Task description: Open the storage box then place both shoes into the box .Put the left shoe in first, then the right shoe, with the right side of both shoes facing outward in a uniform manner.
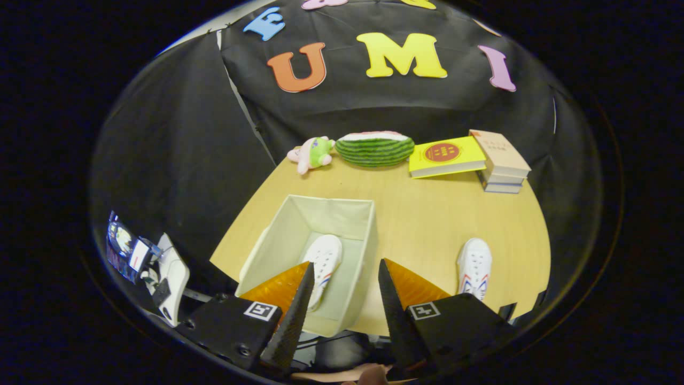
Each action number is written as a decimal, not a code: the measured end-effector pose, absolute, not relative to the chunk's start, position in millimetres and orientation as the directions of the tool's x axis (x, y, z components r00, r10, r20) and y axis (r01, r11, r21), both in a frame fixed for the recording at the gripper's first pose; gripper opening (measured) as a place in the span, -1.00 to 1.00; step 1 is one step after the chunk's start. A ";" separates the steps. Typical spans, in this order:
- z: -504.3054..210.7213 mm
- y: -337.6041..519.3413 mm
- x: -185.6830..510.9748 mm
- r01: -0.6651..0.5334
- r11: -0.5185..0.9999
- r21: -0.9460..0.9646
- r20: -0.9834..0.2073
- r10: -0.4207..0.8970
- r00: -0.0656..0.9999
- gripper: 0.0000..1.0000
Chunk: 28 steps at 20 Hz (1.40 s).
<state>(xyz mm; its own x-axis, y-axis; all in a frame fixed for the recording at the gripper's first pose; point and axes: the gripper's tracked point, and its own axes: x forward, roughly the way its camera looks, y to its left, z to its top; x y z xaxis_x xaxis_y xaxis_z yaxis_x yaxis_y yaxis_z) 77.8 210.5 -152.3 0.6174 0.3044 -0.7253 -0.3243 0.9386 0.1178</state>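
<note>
- Our claw [344, 299] hangs released, fingers apart, holding nothing.
- Storage box [352, 214] open just ahead; one shoe [324, 267] lies inside.
- Second shoe [473, 267] waits on tabletop [422, 224], right of the claw, long axis running near-to-far.

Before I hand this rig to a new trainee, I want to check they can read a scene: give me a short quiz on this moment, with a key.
1. True or false: one white sneaker already lies inside the open beige fabric storage box.
2. Where is the other white sneaker with red and blue stripes? A) in the box B) on the wooden table, beyond the fingers and off to the side of the box C) on the yellow book
3. Fill in: the gripper is ____, holding nothing.

Key: 1 true; 2 B; 3 open.
</note>
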 end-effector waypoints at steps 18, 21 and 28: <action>-237.5 -22.8 77.0 -0.092 0.991 -0.093 -0.808 -0.021 0.589 0.70; -269.0 -34.4 74.2 -0.078 0.995 -0.061 -0.847 -0.011 0.531 0.70; -328.3 -36.0 78.9 -0.058 0.998 0.030 -0.908 0.052 0.416 0.70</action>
<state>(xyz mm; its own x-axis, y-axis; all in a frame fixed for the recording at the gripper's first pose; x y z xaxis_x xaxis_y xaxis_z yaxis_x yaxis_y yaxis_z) 78.9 -36.0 -328.3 0.4162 0.0519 -0.9078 -0.0585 0.9978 0.0303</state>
